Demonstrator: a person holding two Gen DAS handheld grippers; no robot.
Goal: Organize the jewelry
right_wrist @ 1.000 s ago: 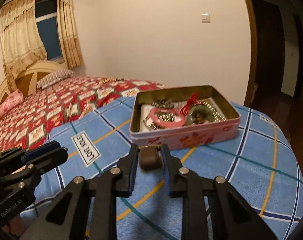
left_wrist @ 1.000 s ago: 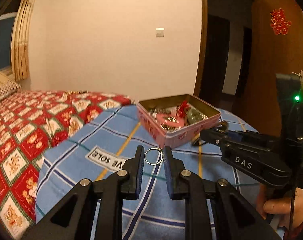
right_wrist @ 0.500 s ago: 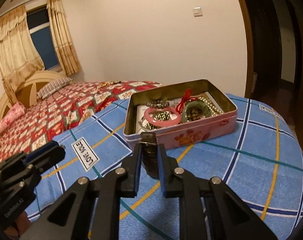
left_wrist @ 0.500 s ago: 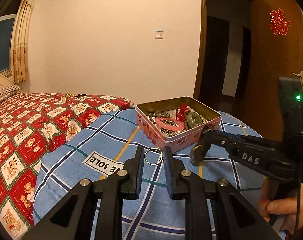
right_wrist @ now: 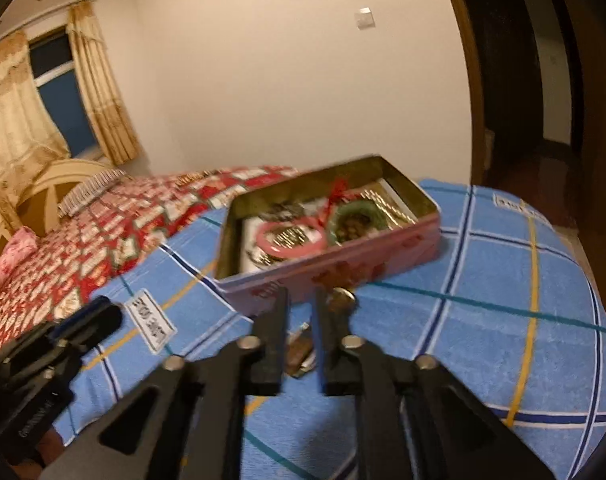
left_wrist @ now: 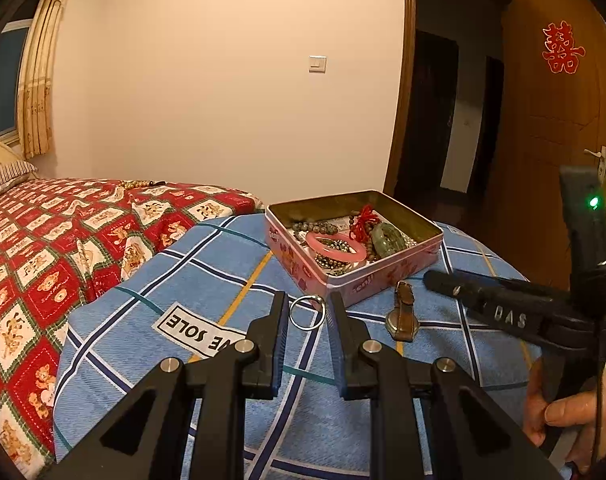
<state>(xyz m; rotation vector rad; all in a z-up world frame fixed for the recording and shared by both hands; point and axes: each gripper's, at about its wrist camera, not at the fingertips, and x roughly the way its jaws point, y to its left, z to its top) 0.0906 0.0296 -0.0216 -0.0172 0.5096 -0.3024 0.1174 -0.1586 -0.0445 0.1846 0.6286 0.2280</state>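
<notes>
The bed (left_wrist: 103, 240) carries one blue checked cloth (left_wrist: 183, 300), a soft base for one open pink tin (left_wrist: 383, 276) collecting jewelry. One brown-strapped watch (left_wrist: 403, 314) lies loose beside it; the right tool (right_wrist: 301, 308) is opening, empty. The left tool (left_wrist: 306, 312) narrowly pinches one silver ring (left_wrist: 307, 312).

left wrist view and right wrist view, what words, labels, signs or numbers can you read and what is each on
"LOVE SOLE": white label on the blue checked blanket, upside down in the left wrist view; its first letter is hidden by a finger.
"DAS": upside-down white letters on the right hand-held gripper.
"囍": red double-happiness sign on the wooden door.
Too blurred to read: the blanket's second label and the pink tin side print.
</notes>
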